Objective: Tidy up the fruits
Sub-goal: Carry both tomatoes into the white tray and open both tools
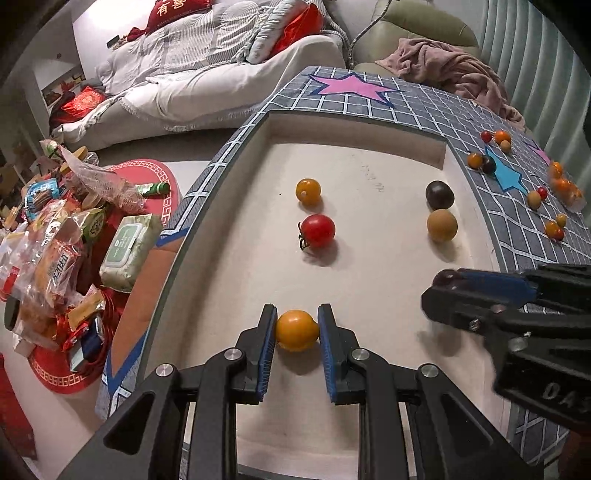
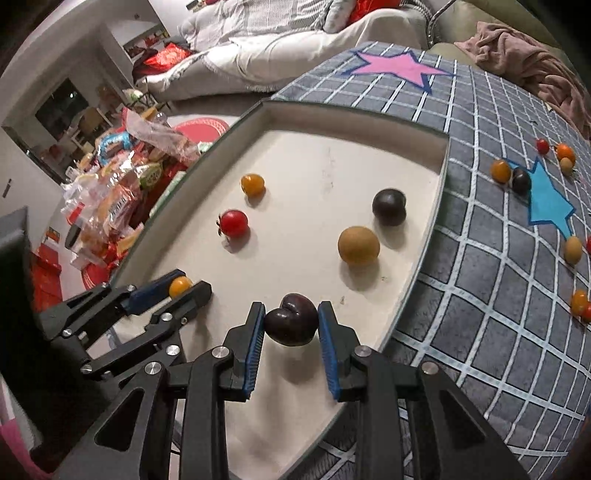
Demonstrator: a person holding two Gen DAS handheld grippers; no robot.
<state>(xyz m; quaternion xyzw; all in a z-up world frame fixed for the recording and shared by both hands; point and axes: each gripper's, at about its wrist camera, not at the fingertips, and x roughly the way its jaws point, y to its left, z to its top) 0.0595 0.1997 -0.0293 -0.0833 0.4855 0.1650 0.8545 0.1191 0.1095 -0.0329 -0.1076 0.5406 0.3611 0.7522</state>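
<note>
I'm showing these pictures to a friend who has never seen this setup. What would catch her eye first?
Most likely the two black grippers low in each view: the left gripper clamps an orange tomato and the right gripper a dark plum, both above the white tray. After that, the pink star on the grey checked rug beyond the tray's far end.

**Clutter Around the Patterned Cloth**

Upper left, a sofa [image 1: 207,77] under pale striped covers carries a red cushion [image 1: 177,11]. At far left a heap of snack packets [image 1: 48,254] spills over a red round mat [image 1: 147,173], with a pack of wet wipes [image 1: 129,251] beside it. Upper right, a pink blanket [image 1: 454,66] lies crumpled on a green armchair [image 1: 417,22]. A pink star [image 2: 391,66] marks the grey checked cloth [image 2: 480,295].
</note>
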